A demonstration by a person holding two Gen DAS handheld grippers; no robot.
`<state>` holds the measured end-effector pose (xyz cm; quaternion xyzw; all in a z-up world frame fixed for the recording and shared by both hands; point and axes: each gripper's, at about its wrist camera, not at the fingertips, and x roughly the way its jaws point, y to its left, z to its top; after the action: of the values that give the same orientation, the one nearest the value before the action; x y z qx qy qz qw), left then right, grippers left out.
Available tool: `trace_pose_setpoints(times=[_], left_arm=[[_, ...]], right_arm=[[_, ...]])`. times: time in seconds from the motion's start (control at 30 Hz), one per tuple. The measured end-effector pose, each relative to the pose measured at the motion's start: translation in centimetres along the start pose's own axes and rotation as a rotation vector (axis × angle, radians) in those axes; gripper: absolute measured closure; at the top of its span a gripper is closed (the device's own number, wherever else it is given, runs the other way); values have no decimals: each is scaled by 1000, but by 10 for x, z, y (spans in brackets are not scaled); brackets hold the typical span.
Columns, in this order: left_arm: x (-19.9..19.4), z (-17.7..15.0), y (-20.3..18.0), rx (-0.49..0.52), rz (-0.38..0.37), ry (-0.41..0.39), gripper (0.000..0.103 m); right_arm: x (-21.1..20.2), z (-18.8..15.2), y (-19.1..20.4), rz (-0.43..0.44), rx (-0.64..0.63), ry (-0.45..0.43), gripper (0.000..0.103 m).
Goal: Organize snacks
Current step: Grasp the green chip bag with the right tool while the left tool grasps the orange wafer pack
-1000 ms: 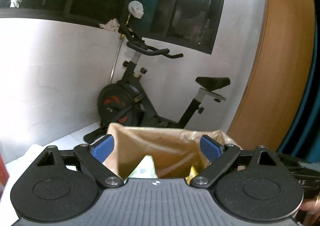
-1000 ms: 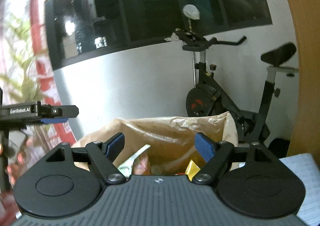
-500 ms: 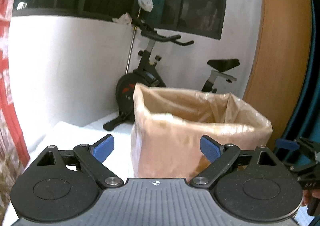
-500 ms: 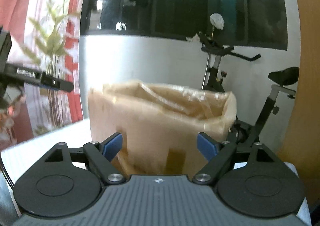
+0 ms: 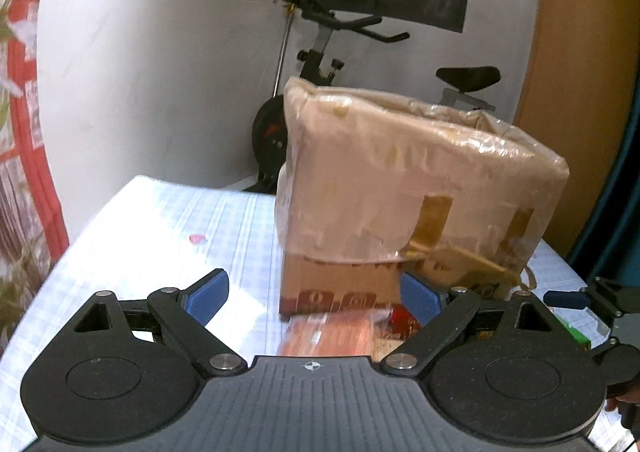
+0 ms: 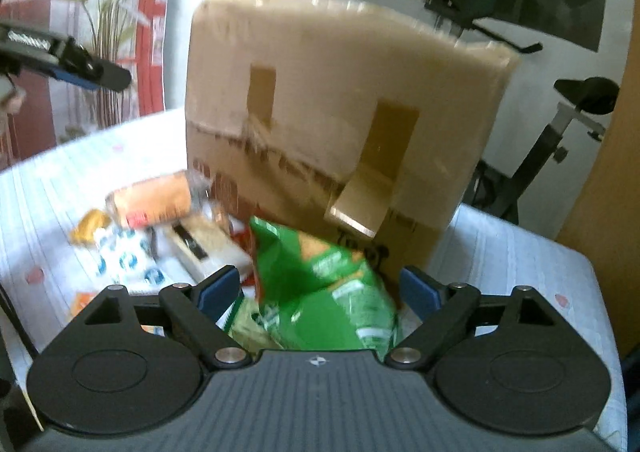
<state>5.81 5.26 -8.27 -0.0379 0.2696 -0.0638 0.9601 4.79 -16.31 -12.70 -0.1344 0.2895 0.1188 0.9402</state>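
Note:
A tall cardboard box (image 5: 400,188) lined with clear plastic stands on the table; it also shows in the right wrist view (image 6: 340,112). My left gripper (image 5: 314,298) is open and empty, just in front of the box, above an orange-red snack packet (image 5: 332,336). My right gripper (image 6: 320,288) is open and empty, with a green snack bag (image 6: 320,292) lying between and below its fingers. Several more snacks lie to the left: an orange roll pack (image 6: 152,202), a white-and-blue packet (image 6: 124,258) and a beige box (image 6: 204,242).
The table has a white checked cloth (image 5: 160,236). An exercise bike (image 5: 320,52) stands behind the table by the white wall. A wooden panel (image 5: 580,72) is at the right. A red patterned curtain (image 6: 120,52) hangs at the left.
Both grippers have pulled back and down from over the box's open top. The box is now seen from its outside, and the snacks on the table have come into view.

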Motion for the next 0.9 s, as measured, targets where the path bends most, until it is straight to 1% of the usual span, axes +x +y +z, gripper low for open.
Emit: trace_pose_setpoints(times=[0.17, 0.23, 0.33, 0.4, 0.5, 0.57, 0.63, 0.77, 0.9], left_arm=[[3, -12, 2, 24, 11, 33, 9], [9, -14, -2, 41, 12, 61, 9], [21, -17, -6, 54, -13, 91, 9], [31, -21, -9, 68, -31, 115, 9], [50, -28, -15, 114, -62, 166, 9], [59, -32, -15, 136, -55, 181, 9], [66, -35, -10, 133, -41, 194, 9], [76, -39, 3, 97, -14, 221, 8], [81, -40, 10, 38, -53, 244, 8]], right_arm=[[14, -3, 0, 1, -2, 40, 14], [15, -5, 1, 4, -2, 45, 19], [10, -7, 1, 0, 7, 27, 24], [6, -9, 0, 11, 29, 19, 32], [1, -10, -1, 13, 47, 10, 34], [0, -10, 0, 15, 51, 8, 34], [-1, -10, -1, 17, 60, 6, 34], [-1, -8, -3, 19, 73, 5, 35], [-2, -7, -2, 21, 76, 11, 35]])
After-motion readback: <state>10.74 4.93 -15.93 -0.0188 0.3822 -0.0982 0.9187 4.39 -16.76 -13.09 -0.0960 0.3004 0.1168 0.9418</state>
